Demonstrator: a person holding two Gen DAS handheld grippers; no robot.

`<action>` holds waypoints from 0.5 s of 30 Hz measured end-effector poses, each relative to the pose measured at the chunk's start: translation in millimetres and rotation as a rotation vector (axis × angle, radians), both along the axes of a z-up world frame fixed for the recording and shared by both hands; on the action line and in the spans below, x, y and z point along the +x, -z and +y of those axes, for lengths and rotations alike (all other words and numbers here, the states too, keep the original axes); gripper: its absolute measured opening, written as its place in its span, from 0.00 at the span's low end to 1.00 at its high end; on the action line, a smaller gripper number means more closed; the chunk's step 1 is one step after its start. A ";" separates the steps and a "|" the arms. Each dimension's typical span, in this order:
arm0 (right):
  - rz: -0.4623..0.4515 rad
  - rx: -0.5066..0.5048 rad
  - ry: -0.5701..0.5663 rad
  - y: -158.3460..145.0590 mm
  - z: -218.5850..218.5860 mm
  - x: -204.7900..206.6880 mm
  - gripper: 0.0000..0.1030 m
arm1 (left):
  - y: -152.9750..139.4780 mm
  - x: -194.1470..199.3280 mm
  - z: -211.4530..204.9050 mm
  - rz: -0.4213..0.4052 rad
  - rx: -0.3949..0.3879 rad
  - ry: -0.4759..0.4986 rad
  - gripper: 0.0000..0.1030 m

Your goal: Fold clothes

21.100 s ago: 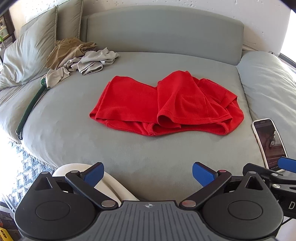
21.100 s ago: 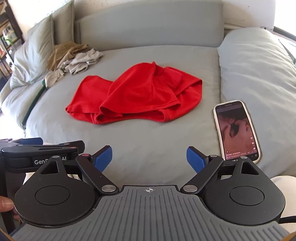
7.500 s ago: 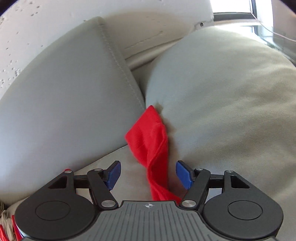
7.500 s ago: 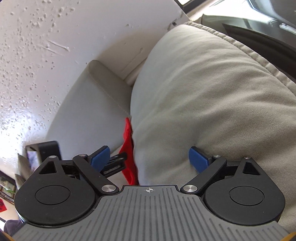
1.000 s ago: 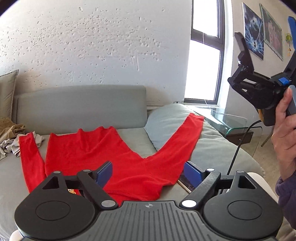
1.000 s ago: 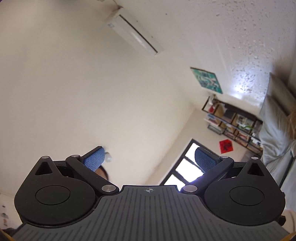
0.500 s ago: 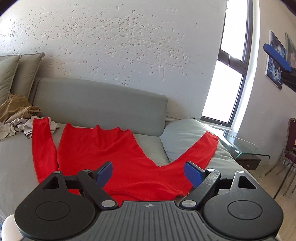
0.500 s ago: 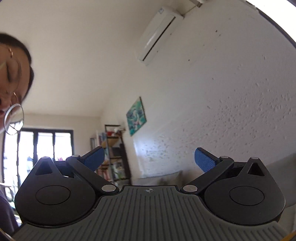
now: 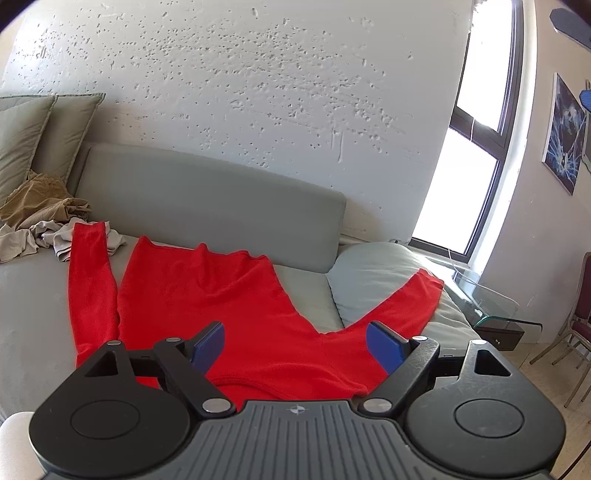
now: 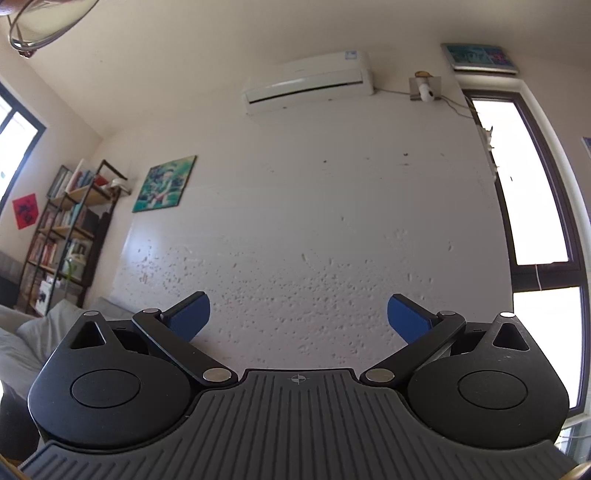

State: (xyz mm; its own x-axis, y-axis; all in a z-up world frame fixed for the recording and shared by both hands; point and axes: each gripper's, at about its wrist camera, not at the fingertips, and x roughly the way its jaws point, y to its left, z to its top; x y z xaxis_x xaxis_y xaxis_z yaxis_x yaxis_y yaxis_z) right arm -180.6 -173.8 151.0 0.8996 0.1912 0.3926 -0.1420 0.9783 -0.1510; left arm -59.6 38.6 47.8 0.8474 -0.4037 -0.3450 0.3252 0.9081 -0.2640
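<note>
With a crumpled tan and beige clothes pile [image 9: 40,221] waiting at the left, the red long-sleeved knit shirt [image 9: 207,295] lies spread flat, unfolded, on the grey sofa [image 9: 207,199] beneath the empty, wide-spread left gripper [image 9: 295,345], while the right gripper [image 10: 298,317], its jaws just narrowed yet apart and empty, points at the wall.

The left gripper [image 9: 294,345] fills the lower frame: a ribbed grey centre plate with a small compass mark, flanked by two round black housings with triangular cut-outs. Black linkage arms with silver rivets carry blue fingers [image 9: 209,345]. The right gripper [image 10: 298,317] is built the same, with blue fingers [image 10: 408,318]. A thin metal hoop [image 10: 44,27] shows at upper left.
</note>
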 end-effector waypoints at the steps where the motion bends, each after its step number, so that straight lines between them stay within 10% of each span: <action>1: 0.007 0.009 0.005 -1.6 -0.5 1.7 0.85 | -0.2 -0.1 -0.2 -0.002 0.001 0.000 0.81; 6: -0.005 0.084 -0.022 -1.8 -18.5 -3.5 0.65 | -0.8 -0.6 -2.1 -0.002 -0.001 0.003 0.81; 10: -0.049 0.107 -0.021 -3.0 -24.1 -10.4 0.19 | -0.4 0.1 -3.9 0.000 0.007 0.007 0.81; 15: -0.096 0.090 0.040 -3.8 -23.8 -13.0 0.12 | -0.1 1.2 -5.7 0.005 0.007 0.009 0.81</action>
